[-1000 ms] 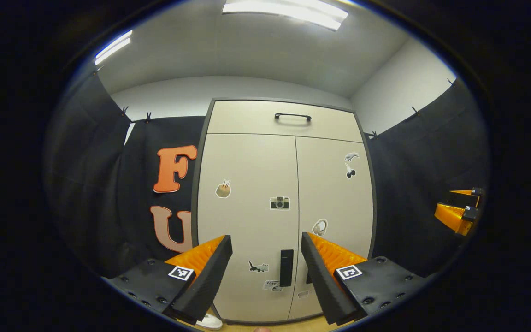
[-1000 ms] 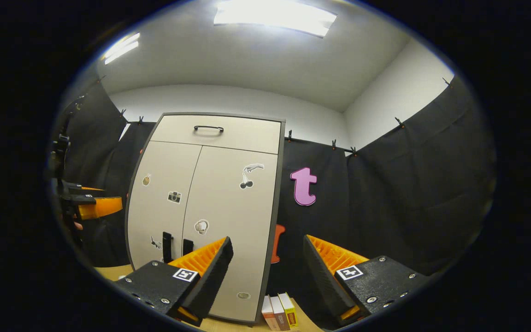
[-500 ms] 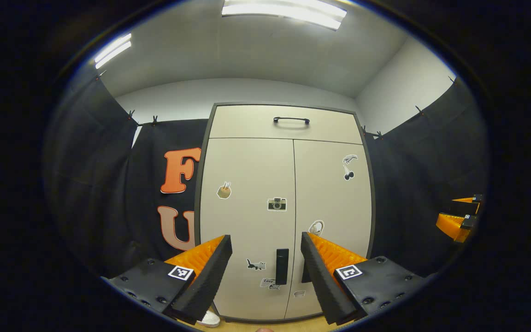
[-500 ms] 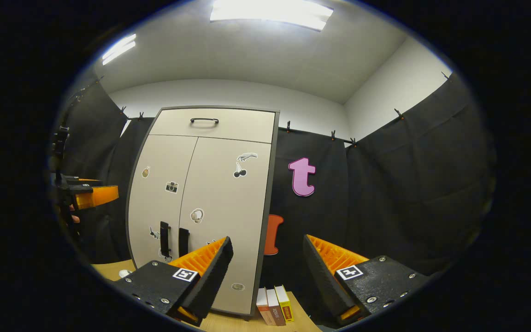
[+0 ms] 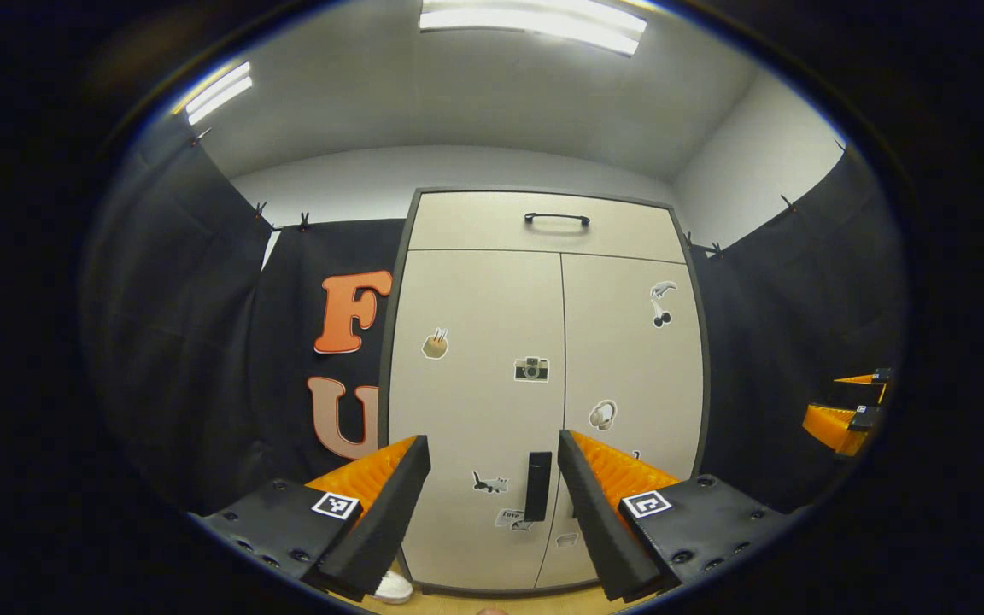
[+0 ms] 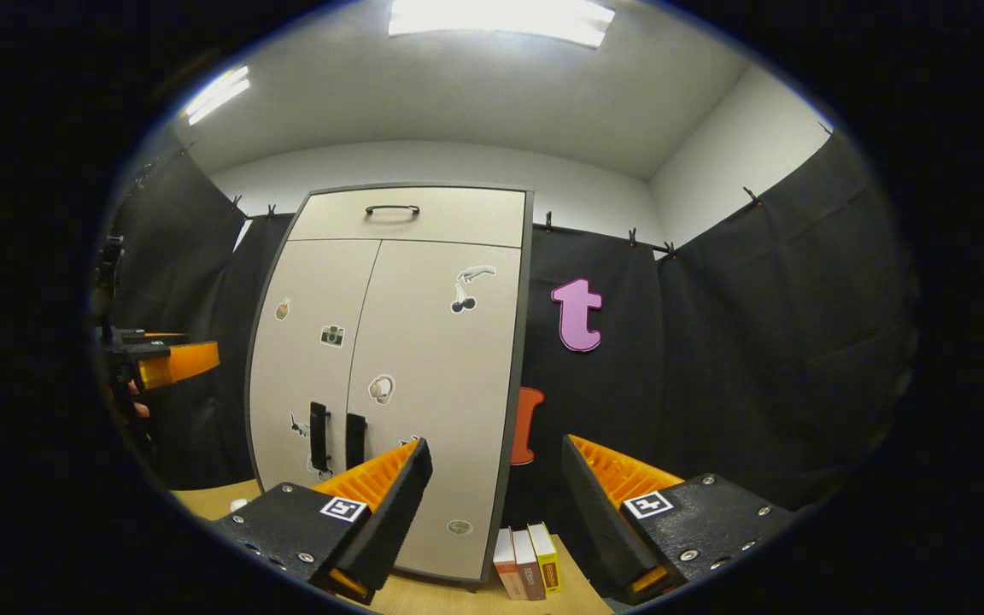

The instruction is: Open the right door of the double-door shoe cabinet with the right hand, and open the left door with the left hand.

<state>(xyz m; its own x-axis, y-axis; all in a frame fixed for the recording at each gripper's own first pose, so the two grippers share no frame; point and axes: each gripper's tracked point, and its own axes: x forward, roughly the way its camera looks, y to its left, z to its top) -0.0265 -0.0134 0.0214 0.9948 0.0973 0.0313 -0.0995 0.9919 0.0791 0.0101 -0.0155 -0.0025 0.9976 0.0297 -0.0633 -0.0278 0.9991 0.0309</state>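
Observation:
The beige double-door shoe cabinet stands ahead with its left door and right door both closed. A dark vertical handle on the left door shows between the fingers of my left gripper, which is open and well short of the cabinet. In the right gripper view the cabinet lies to the left, with both handles side by side near the seam. My right gripper is open and empty, pointing at the cabinet's right edge.
A top drawer with a black handle sits above the doors. Three books stand on the wooden floor by the cabinet's right side. A white shoe lies at its left foot. Black cloth walls close in on both sides.
Both views have shifted slightly; the cabinet sits a little further right in the left gripper view and a little higher in the right one. Doors stay closed and both grippers stay open.

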